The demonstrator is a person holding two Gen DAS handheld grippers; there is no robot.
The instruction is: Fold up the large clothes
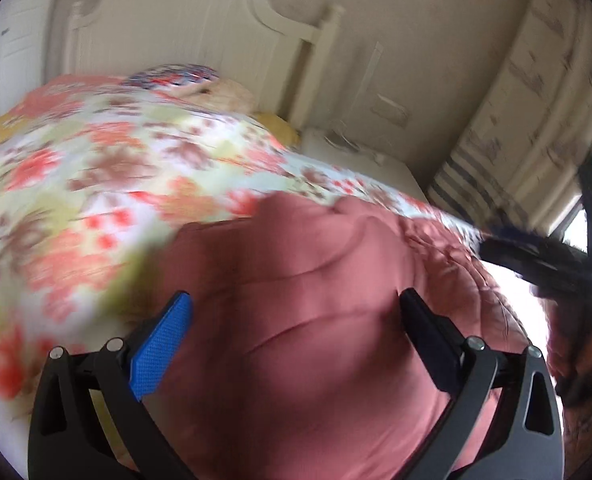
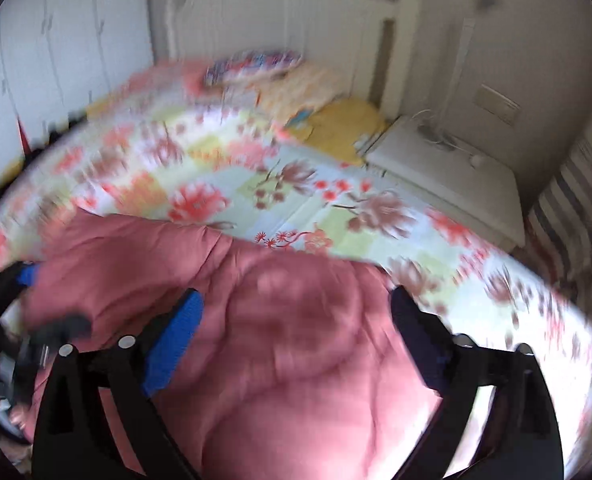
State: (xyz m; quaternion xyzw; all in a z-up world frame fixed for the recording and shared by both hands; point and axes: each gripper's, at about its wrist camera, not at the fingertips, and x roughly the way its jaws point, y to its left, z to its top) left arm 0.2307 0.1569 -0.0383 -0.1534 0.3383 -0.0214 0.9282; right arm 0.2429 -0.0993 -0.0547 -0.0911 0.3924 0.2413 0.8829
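A large pink quilted garment (image 1: 296,260) lies in soft folds on the near part of the bed. My left gripper (image 1: 296,295) hovers just over it, its blue-padded fingers (image 1: 164,340) spread wide with only fabric seen below, none pinched. In the right wrist view the same garment (image 2: 276,320) fills the foreground. My right gripper (image 2: 296,293) also stands open above it, gripping nothing. The right gripper's blurred black frame (image 1: 544,260) shows at the garment's right edge, and the left one's blue pad (image 2: 28,274) at its left edge.
The bed carries a floral sheet (image 2: 224,168), with pillows (image 2: 256,68) and a yellow cushion (image 2: 344,124) by the white headboard (image 1: 184,24). A white nightstand (image 2: 448,176) stands at the bed's right, striped curtains (image 1: 476,184) beyond it, and wardrobe doors (image 2: 56,40) on the left.
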